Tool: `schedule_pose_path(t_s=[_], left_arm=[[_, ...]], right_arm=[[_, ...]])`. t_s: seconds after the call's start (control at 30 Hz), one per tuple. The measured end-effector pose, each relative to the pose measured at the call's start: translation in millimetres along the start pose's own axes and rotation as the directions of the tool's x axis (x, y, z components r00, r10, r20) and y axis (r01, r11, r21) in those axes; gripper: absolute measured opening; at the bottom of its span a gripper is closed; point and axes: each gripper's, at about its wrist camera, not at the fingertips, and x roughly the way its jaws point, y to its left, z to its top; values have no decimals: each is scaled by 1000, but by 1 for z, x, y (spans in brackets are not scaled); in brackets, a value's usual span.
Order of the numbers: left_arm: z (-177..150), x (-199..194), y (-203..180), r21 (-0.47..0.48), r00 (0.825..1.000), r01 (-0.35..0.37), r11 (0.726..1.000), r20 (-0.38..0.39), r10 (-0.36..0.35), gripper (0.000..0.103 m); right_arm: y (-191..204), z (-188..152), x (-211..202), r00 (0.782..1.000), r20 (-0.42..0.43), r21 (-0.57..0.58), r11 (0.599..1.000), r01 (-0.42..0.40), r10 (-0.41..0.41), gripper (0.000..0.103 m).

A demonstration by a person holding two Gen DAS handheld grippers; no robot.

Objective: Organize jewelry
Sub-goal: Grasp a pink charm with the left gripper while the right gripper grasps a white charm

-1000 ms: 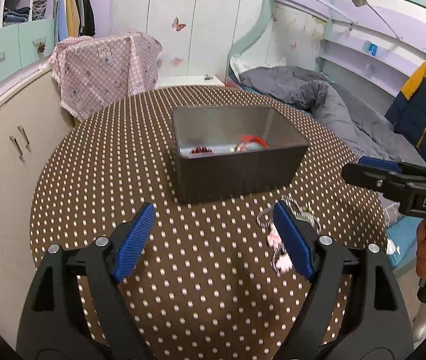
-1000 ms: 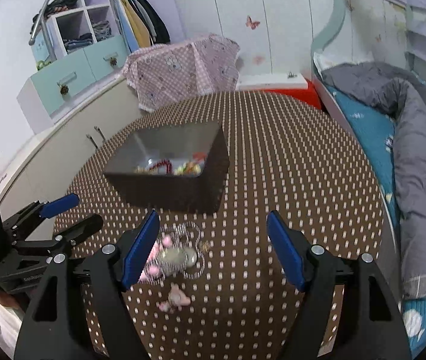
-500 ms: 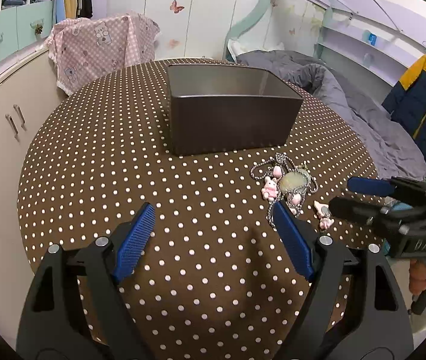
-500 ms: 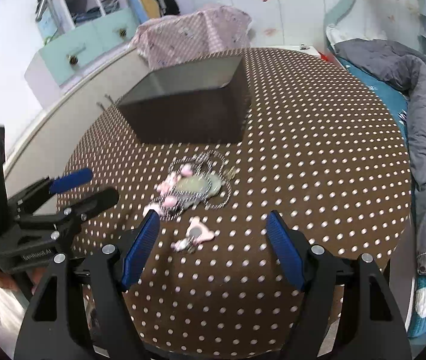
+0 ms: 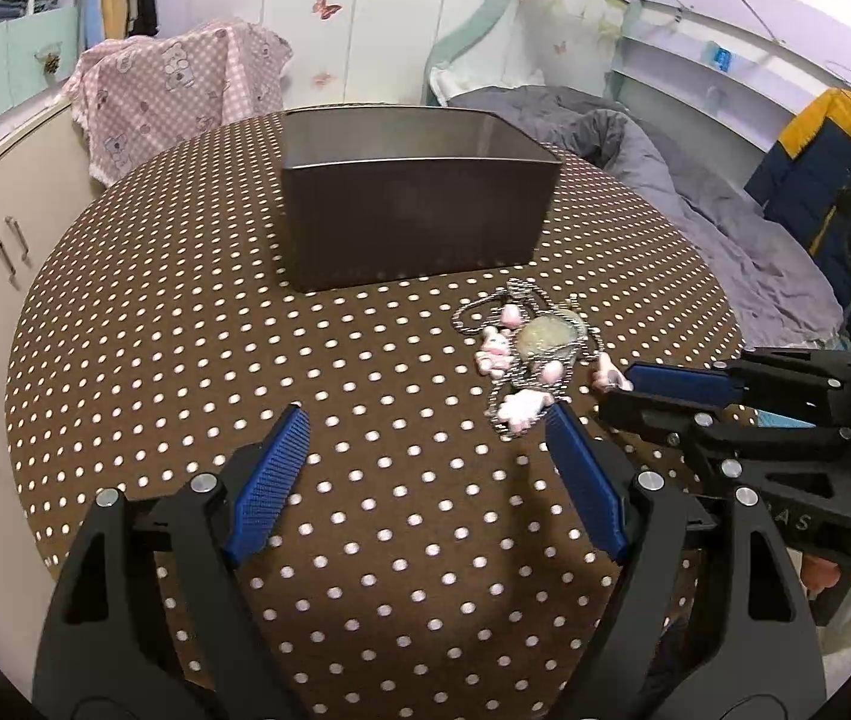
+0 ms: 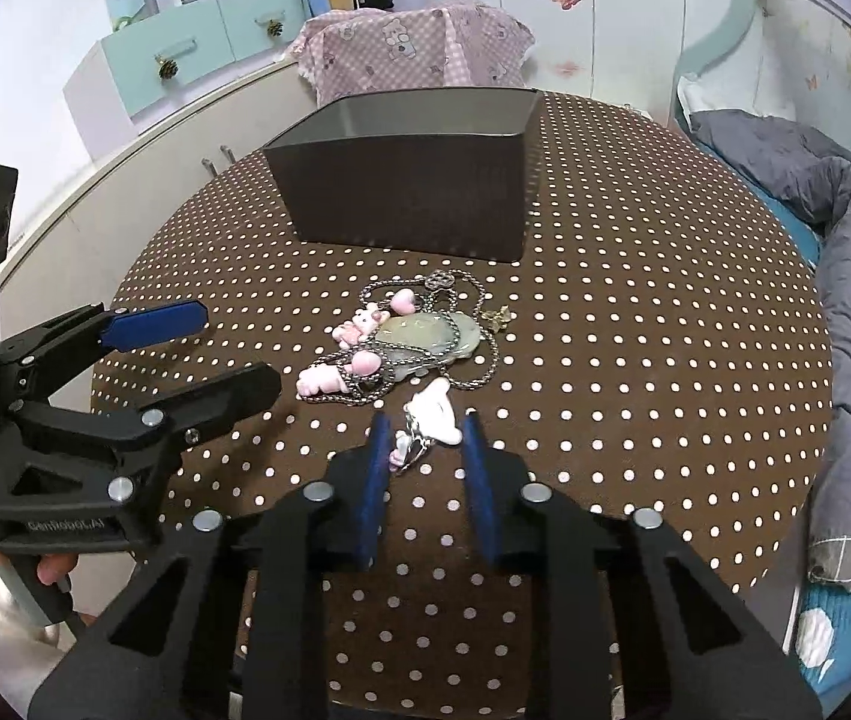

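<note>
**Right gripper closing on the loose charm, box straight ahead**

Going left to right across the right wrist view: the left gripper comes in from the left edge, its 2 jaws standing wide apart with nothing between them, tips aimed at the left end of the jewelry heap and near it but not touching. Next comes the heap itself, a silver chain necklace tangled with pink charms and a pale green pendant, lying on the dotted tablecloth with its long axis running roughly from lower left to upper right. Just below its right half sits a separate white-and-pink charm, apart from the main tangle or only just brushing it; I cannot tell which.

That small charm is what the coming move turns on. It lies right at the tips of the right gripper, between the 2 blue pads, and the jaws have just been closing around it. They stand narrow now; whether the pads already press on the charm or stop a hair short is not clear in either view, though the left wrist view shows the charm poking out at the tips.

The dark metal box stands directly beyond the heap, open side up, its near wall facing both grippers. From the right gripper it lies straight ahead and slightly left, so the likely carry is a lift, then forward over the necklace and the near rim. The right hand is plainly the nearer one to the charm; the left is better placed for the chain
</note>
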Motion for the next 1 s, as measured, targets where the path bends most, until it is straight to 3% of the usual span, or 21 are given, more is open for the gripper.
schedule_pose_path(t_s=[0.13, 0.2, 0.37, 0.7, 0.77, 1.0], left_arm=[[3, 3, -7, 44, 1000, 25, 999, 7, -26, 77], [4, 5, -11, 57, 999, 51, 997, 7, -52, 58], [8, 12, -20, 101, 997, 70, 992, 4, -71, 35], [7, 21, -25, 140, 994, 109, 984, -29, -106, 22], [9, 23, -20, 130, 995, 101, 986, -32, -98, 15], [8, 20, -10, 92, 995, 97, 991, -26, -95, 15]], right_arm=[[-8, 1, -1, 1000, 3, 36, 999, -15, 15, 17], [-8, 1, -3, 1000, 6, 38, 999, -9, 9, 17], [-12, 1, -3, 999, 7, 67, 997, -34, 34, 17], [-23, 0, -7, 998, 9, 93, 994, -62, 62, 17], [-23, 0, -7, 998, 9, 96, 993, -65, 64, 17], [-24, 1, -8, 998, 8, 97, 993, -63, 63, 17]])
